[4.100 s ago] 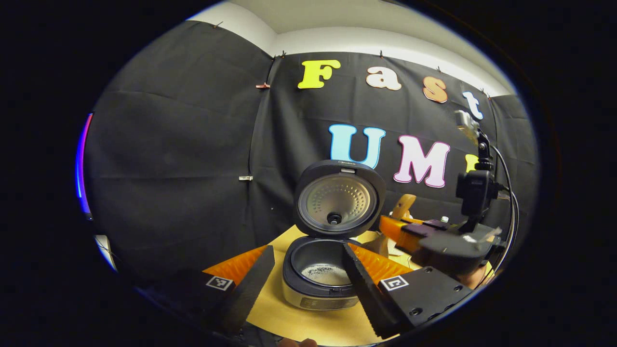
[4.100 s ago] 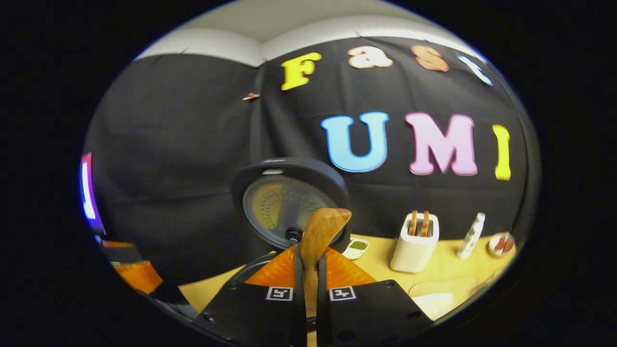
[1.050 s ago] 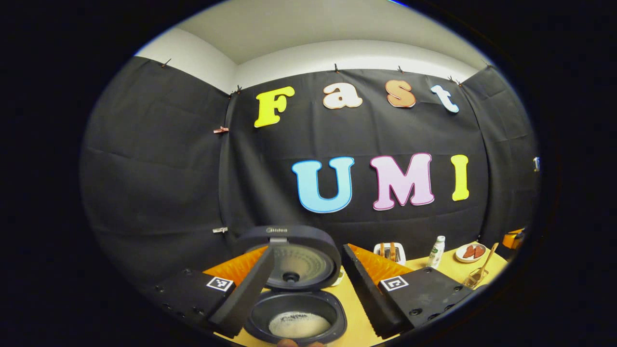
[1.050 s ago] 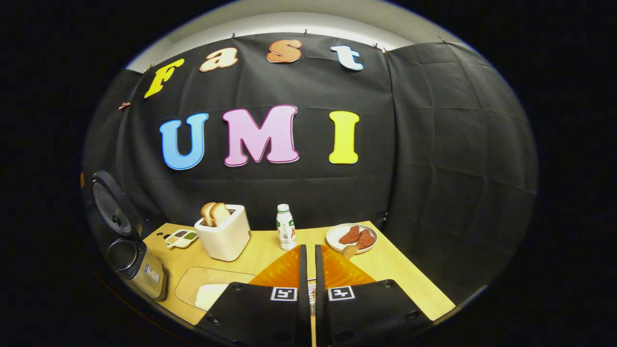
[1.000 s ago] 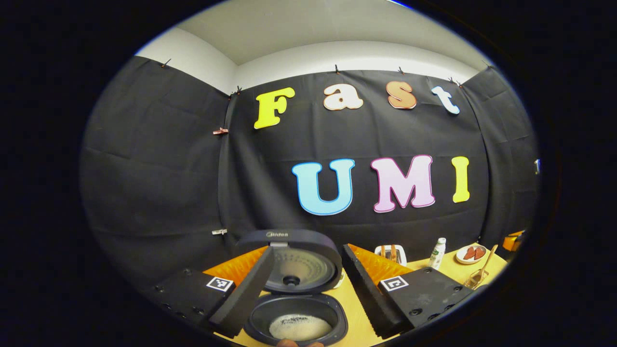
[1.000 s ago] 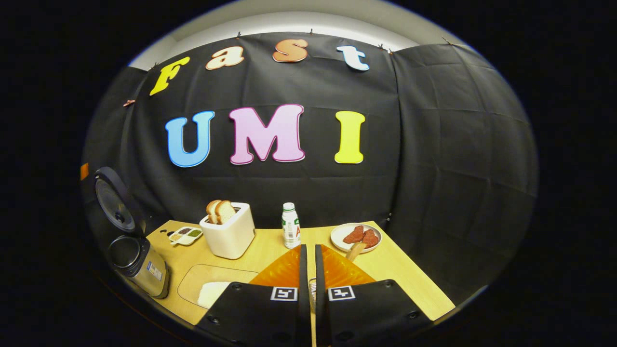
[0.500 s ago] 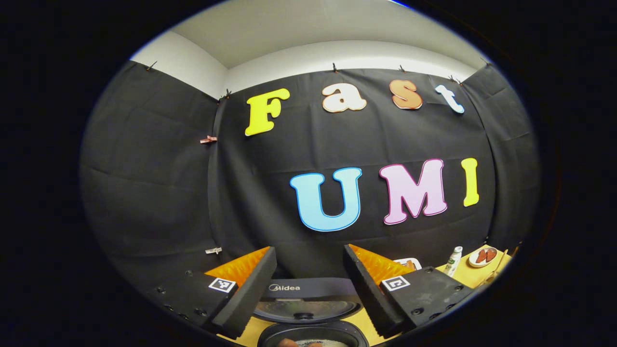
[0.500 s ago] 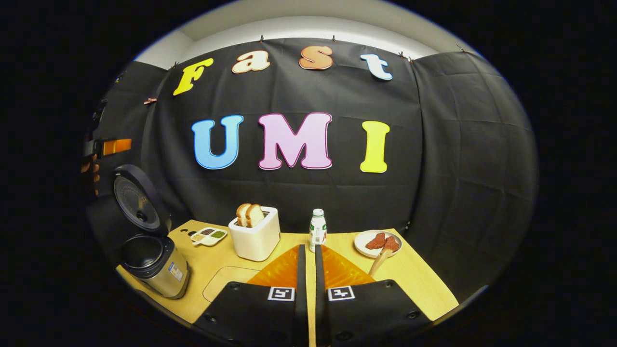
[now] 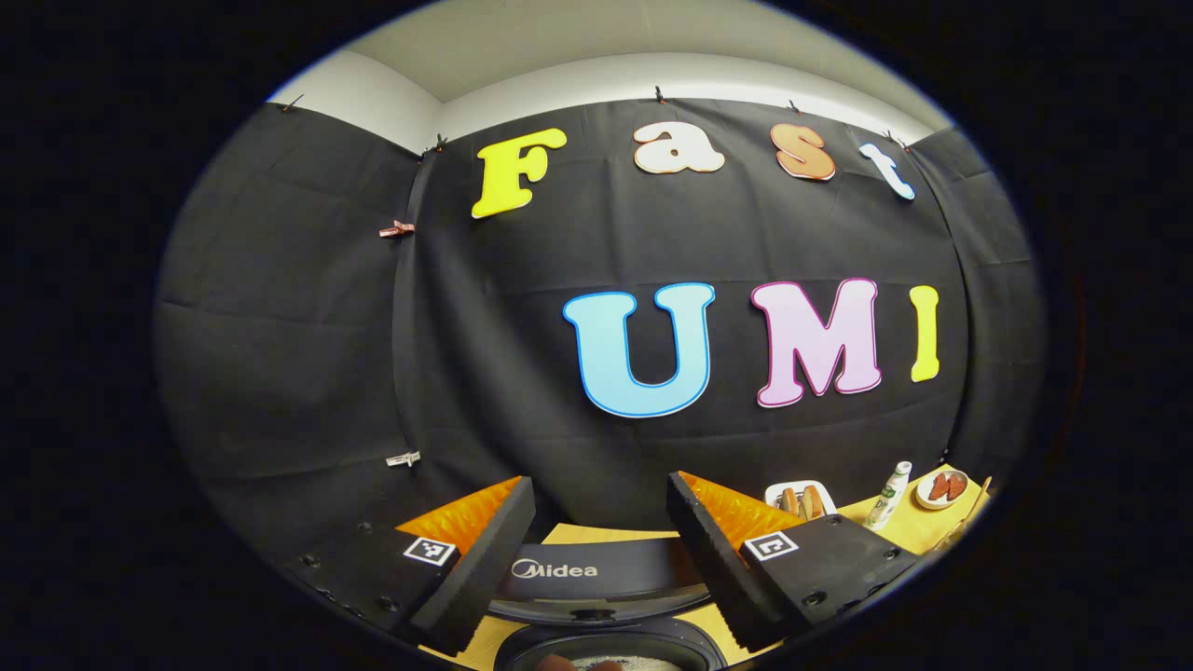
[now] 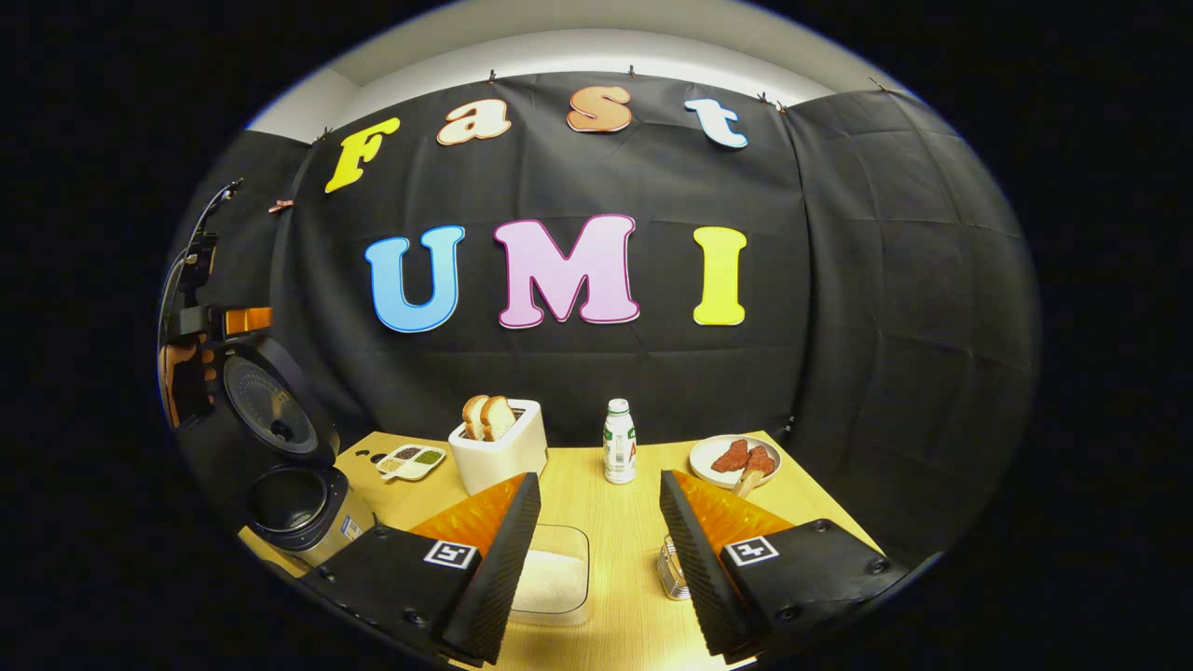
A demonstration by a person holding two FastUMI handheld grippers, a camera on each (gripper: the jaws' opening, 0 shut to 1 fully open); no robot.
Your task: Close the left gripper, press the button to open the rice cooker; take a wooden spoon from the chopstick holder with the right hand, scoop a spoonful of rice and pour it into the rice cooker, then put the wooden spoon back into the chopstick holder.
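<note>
While both tongs gape wide, left tongs [image 9: 596, 522] above rice cooker [image 9: 596, 582] lid, right tongs [image 10: 596, 531] near chopstick holder [image 10: 673, 570]

Black cooker [image 10: 296, 503] with steel-grey side on pale wood table [image 10: 615, 522]; white toaster [image 10: 500, 453], tan bread [image 10: 488, 415]; white bottle [image 10: 616, 443], green band; white plate [image 10: 718, 463], red-brown slices.

The right gripper [image 10: 593, 568] has spread its fingers, the wooden spoon [image 10: 744, 482] released.
</note>
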